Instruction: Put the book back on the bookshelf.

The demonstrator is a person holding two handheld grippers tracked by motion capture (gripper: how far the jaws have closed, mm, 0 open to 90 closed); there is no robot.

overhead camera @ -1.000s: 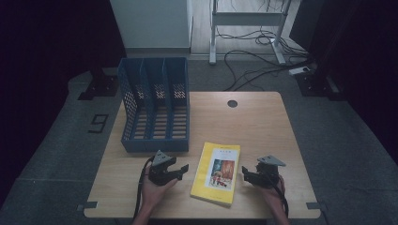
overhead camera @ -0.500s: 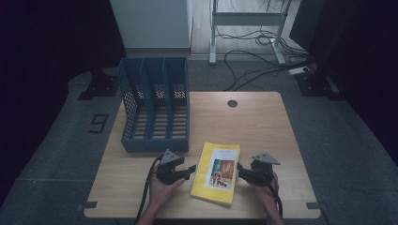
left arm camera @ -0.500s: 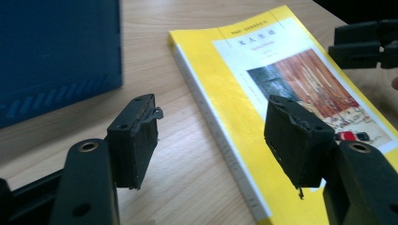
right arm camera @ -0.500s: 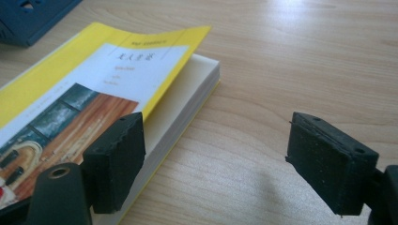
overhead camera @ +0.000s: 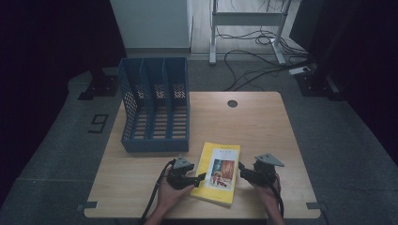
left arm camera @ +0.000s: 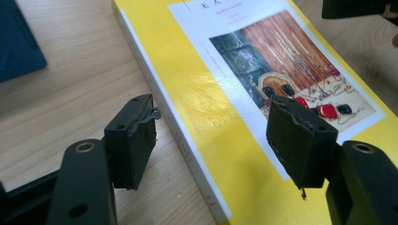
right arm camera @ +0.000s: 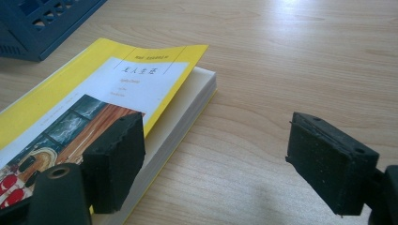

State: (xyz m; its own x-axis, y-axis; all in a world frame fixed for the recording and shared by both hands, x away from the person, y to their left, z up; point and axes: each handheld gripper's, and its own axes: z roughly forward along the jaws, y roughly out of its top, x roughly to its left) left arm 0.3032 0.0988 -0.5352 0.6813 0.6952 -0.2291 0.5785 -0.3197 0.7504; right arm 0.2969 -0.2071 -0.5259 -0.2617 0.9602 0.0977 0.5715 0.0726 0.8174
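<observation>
1. I have the wooden table (overhead camera: 263, 122) under both tongs, bare wood ahead of them.
2. Blue file rack (overhead camera: 156, 111), three slots, stands ahead of my left tongs, well beyond the tips; its corner shows at the top left of the right gripper view (right arm camera: 42, 21).
3. Yellow book (overhead camera: 218, 172) lies flat on the table between my two tongs, cover up, picture and title block visible (left arm camera: 263, 70); cover lifts a little off the page block at the far corner (right arm camera: 187, 79).
4. My left tongs (overhead camera: 198, 177) are spread, straddling the book's left long edge: one jaw over bare wood just beside the spine, the other over the cover picture. Whether the pads touch the book I cannot tell.
5. My right tongs (overhead camera: 244, 171) are spread too, at the book's right edge: one jaw over the cover, the other over bare table. Nothing pinched.
</observation>
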